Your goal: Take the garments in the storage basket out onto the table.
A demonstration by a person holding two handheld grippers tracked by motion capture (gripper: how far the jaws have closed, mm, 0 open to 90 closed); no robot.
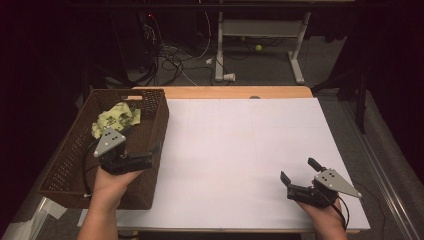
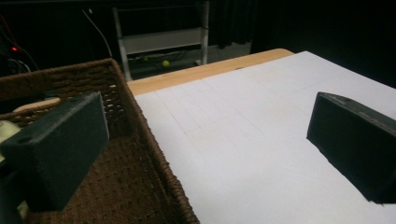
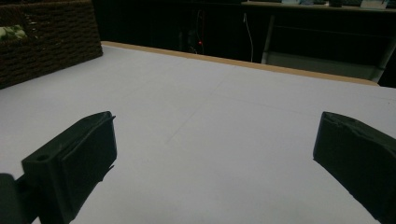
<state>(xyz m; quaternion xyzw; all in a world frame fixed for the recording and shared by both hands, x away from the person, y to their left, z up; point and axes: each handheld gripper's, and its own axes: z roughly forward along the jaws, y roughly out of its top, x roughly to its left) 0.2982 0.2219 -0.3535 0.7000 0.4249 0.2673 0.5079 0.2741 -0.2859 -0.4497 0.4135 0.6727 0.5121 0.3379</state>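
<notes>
A brown woven basket (image 1: 65,160) stands at the table's left, with a crumpled yellow-green cloth (image 1: 117,117) at its far end. My left gripper (image 1: 142,143) hovers open at the basket's right wall. In the left gripper view that gripper (image 2: 205,144) has one jaw over the basket (image 2: 140,154) and the other over the white sheet (image 2: 243,135), with nothing between them. My right gripper (image 1: 300,171) is open near the sheet's front right corner. In the right gripper view it (image 3: 215,158) holds nothing, and the basket (image 3: 46,46) and cloth (image 3: 11,31) lie far off to the left.
A large white sheet (image 1: 240,150) covers most of the wooden table (image 1: 225,92). Beyond the far edge, the floor holds tangled cables (image 1: 170,60), a white desk frame (image 1: 260,30), a small yellow ball (image 1: 258,48) and a white cup-like object (image 1: 229,77).
</notes>
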